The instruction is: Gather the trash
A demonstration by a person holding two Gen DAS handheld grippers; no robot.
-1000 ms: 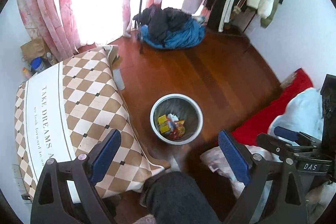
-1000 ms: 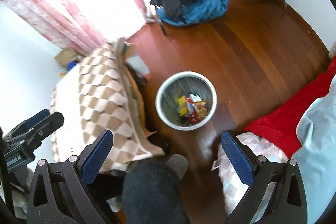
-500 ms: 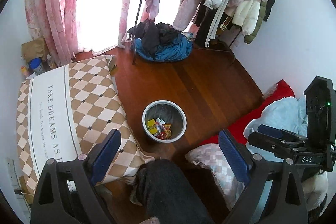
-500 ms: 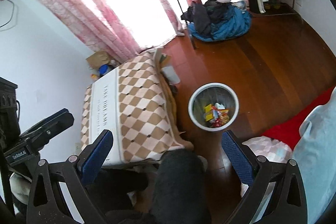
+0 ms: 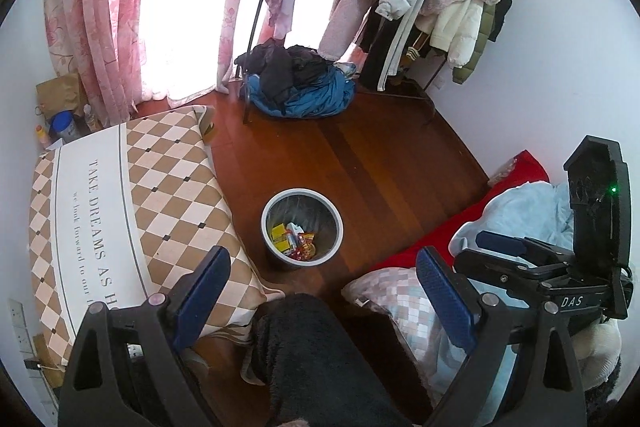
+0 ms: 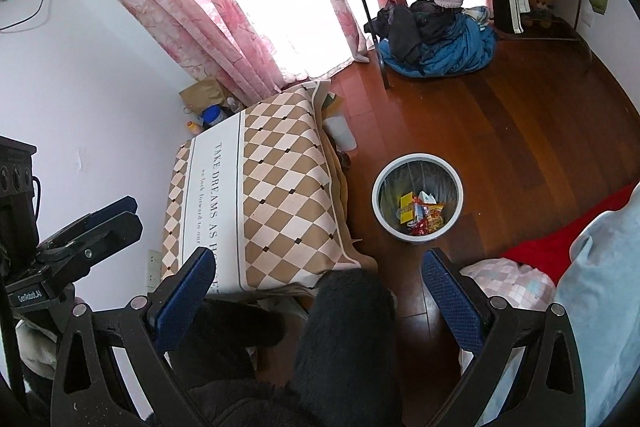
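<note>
Both claws hung high over the room, and nothing was in either. The left claw [image 5: 322,285] stood spread wide, jaws bare; the right claw [image 6: 318,287] was spread the same. The trash bin [image 6: 417,197] sat on the wooden floor [image 6: 520,115] just beside the checked worktop cover [image 6: 280,187], with bright wrappers [image 6: 422,215] lying in its bottom.

My read: the floor looked clear, so the step in hand was scanning for stragglers. Best done by sweeping slowly, jaws kept wide, and coming down only over a confirmed scrap.

Plenty stayed hidden. A dark fleecy leg [image 5: 320,359] blocked the floor directly below. The gap under the cover's edge lay in shadow. The clutter by the curtain [image 6: 208,111] was too small to sort into trash or keepers, and the clothes pile [image 5: 296,83] could be covering more.
</note>
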